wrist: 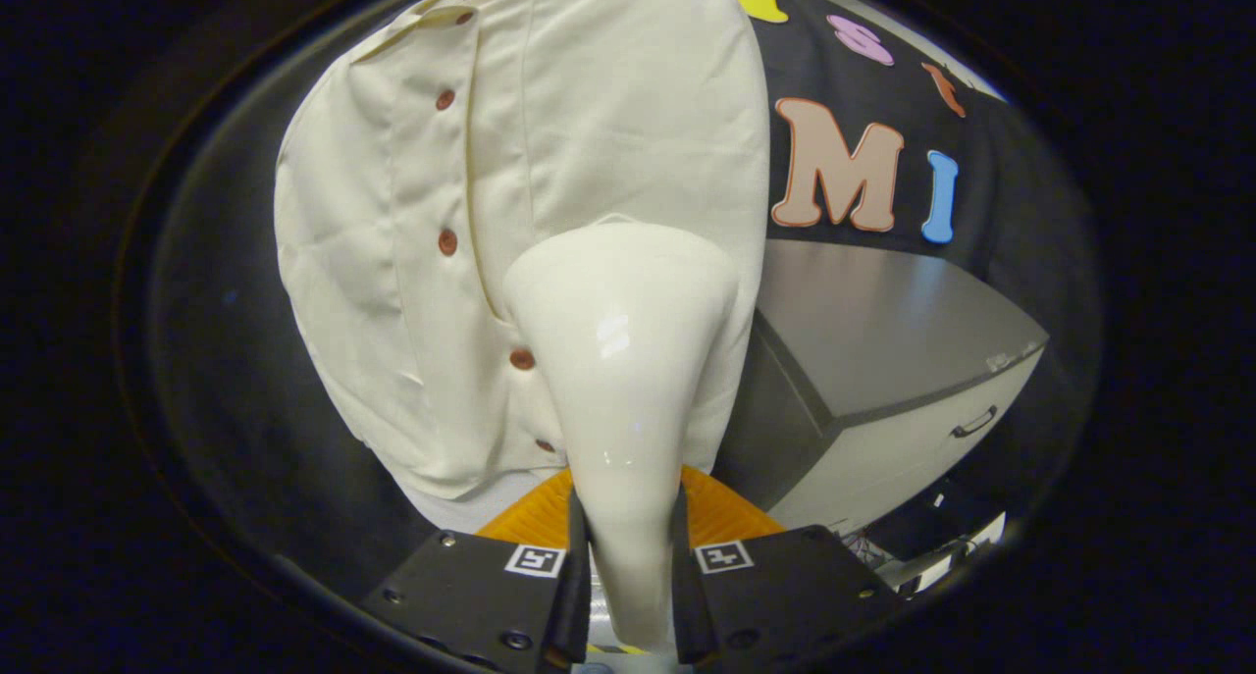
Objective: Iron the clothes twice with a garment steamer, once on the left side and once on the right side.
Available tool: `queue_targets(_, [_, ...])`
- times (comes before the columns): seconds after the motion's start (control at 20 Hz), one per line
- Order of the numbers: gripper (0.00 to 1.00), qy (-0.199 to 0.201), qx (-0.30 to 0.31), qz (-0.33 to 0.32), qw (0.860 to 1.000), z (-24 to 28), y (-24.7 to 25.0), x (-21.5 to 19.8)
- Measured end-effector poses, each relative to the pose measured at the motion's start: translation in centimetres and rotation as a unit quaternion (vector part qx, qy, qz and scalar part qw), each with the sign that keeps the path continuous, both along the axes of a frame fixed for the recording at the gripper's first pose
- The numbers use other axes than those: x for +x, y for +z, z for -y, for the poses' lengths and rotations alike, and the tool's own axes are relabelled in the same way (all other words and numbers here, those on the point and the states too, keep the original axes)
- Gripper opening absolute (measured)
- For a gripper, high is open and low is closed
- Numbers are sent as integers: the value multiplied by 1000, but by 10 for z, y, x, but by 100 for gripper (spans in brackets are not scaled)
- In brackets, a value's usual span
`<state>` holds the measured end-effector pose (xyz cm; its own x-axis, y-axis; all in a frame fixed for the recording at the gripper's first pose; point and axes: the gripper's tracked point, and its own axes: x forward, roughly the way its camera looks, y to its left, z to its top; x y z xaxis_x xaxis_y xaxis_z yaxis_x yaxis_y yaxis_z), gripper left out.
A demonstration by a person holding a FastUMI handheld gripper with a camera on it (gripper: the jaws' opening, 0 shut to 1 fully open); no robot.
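A cream button-up shirt with brown buttons hangs upright ahead of me. My gripper is shut on the handle of a glossy white garment steamer. The steamer's wide head rises between the fingers and sits against the shirt, to the right of the button row, about mid-height. The head hides the lower right part of the shirt.
A grey cabinet with a drawer handle stands to the right of the shirt. An orange ridged surface lies just beyond the fingers, under the shirt's hem. Dark cloth wall lies behind and to the left.
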<state>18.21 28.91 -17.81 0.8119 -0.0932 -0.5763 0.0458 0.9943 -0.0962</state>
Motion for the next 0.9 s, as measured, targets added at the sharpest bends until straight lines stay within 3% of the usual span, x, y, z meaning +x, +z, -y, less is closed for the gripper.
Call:
queue_targets(0.6, [34,-21,-1,-69,997,7,-87,-24])
queue_targets(0.9, [34,-11,-7,-73,997,3,-111,-48])
